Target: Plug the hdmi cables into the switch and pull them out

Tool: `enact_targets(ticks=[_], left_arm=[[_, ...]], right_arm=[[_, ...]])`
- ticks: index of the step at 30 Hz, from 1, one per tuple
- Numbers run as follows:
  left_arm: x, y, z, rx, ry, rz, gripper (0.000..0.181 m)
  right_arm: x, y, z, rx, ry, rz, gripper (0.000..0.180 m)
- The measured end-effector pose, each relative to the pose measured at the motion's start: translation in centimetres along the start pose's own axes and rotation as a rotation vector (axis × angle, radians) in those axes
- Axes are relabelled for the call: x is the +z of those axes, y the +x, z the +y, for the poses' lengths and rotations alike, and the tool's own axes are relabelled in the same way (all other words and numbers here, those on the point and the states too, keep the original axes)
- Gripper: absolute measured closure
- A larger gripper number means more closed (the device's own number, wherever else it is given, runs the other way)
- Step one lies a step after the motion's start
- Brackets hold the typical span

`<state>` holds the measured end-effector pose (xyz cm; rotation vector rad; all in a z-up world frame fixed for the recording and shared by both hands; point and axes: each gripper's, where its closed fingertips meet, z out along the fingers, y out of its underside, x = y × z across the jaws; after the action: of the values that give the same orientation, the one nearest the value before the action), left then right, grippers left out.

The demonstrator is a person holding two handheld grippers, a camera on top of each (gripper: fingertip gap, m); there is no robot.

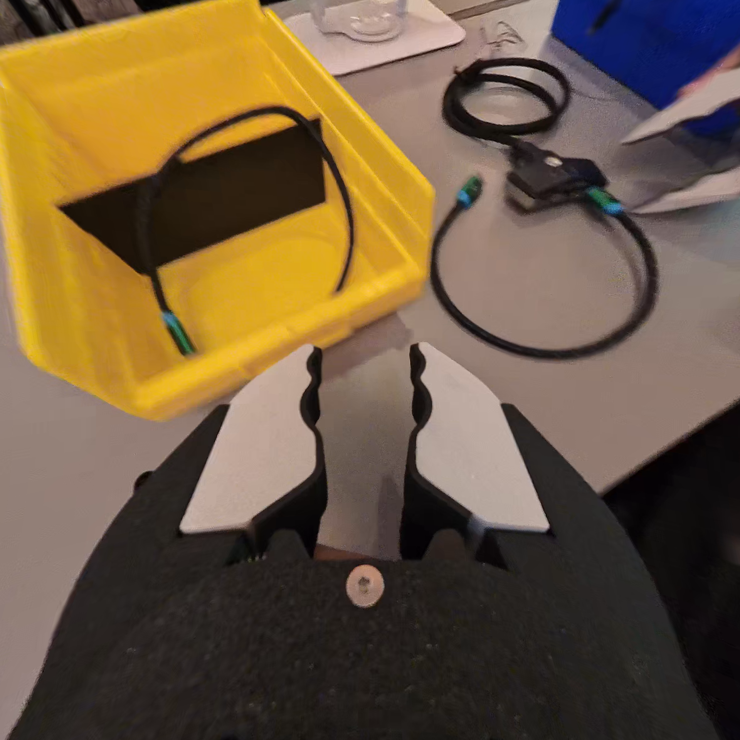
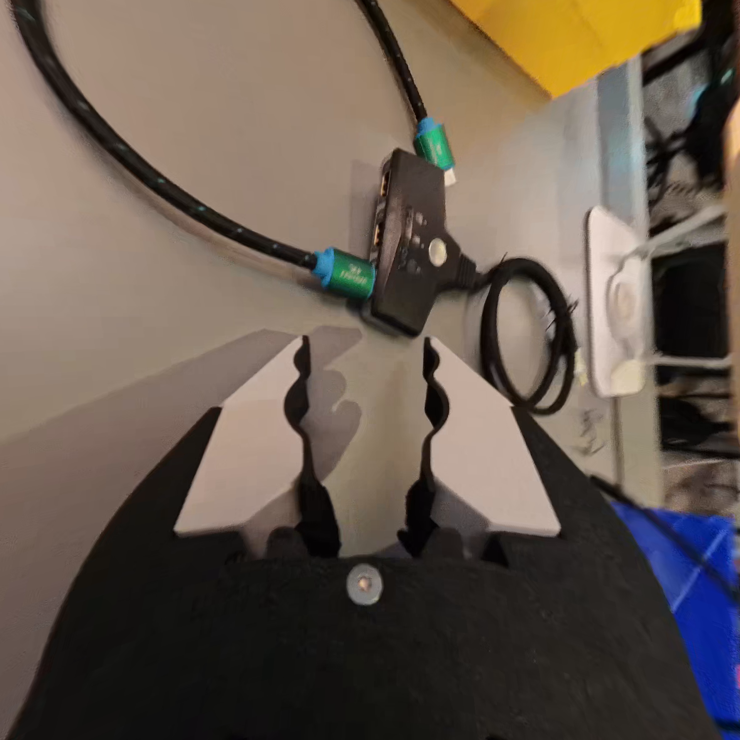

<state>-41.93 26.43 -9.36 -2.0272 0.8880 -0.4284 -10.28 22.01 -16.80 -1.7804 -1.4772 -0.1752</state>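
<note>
The black HDMI switch [image 2: 412, 248] lies on the grey table and also shows in the left wrist view [image 1: 552, 180]. One green-and-blue HDMI plug [image 2: 346, 276] sits in the switch's nearest port. The same cable's other plug [image 2: 434, 146] lies loose by the switch's far end with its metal tip bare. Two ports stand open. My right gripper [image 2: 366, 340] is open and empty, just short of the switch. My left gripper [image 1: 366, 352] is open and empty, by the front of the yellow bin [image 1: 280, 352]. A second cable's plug [image 1: 178, 332] lies in that bin.
The switch's own lead lies coiled [image 2: 528, 336] beside it. A black divider [image 1: 224, 192] stands in the yellow bin. A white mat with a clear jug [image 1: 360, 24] is at the back. A blue bin [image 1: 640, 44] stands at the far right. The table edge [image 1: 660, 440] runs on the right. There is about 35 centimeters between the tips of the two grippers. The black HDMI switch [image 2: 412, 248] is about 6 centimeters from my right fingertips and 30 centimeters from my left. Look for it in the left wrist view [image 1: 568, 173] too.
</note>
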Motion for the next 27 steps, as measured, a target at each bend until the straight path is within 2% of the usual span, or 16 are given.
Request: enact_targets(ticks=[4, 8, 11, 12, 15, 18, 23, 27], left_arm=[[4.2, -7.9, -4.9, 0.105, -0.134, -0.183, 0.139], [9.2, -13.7, -4.9, 0.242, -0.398, -0.343, 0.140], [11.4, -14.6, -2.9, 0.338, -0.563, -0.341, 0.169], [11.7, -14.7, -2.6, 0.374, -0.580, -0.356, 0.172], [11.9, -14.7, -2.8, 0.430, -0.556, -0.374, 0.174], [10.9, -14.5, -4.4, 0.387, -0.494, -0.325, 0.175], [6.7, -13.4, -10.0, 0.382, -0.333, -0.240, 0.174], [2.8, -10.2, -15.5, 0.421, -0.179, -0.162, 0.175]], right_arm=[[-4.6, -0.7, -1.4, 0.326, 0.136, -0.013, 0.122], [-8.2, -4.2, -5.0, 0.614, 0.354, -0.130, 0.123], [-10.7, -7.5, -7.6, 0.752, 0.526, -0.249, 0.124], [-11.8, -8.4, -8.5, 0.788, 0.584, -0.307, 0.124], [-14.6, -9.7, -9.8, 0.850, 0.700, -0.394, 0.125], [-15.1, -9.5, -8.7, 0.871, 0.695, -0.324, 0.126], [-15.0, -9.1, -7.2, 0.883, 0.676, -0.226, 0.127], [-15.3, -7.2, -7.0, 0.829, 0.700, -0.074, 0.126]])
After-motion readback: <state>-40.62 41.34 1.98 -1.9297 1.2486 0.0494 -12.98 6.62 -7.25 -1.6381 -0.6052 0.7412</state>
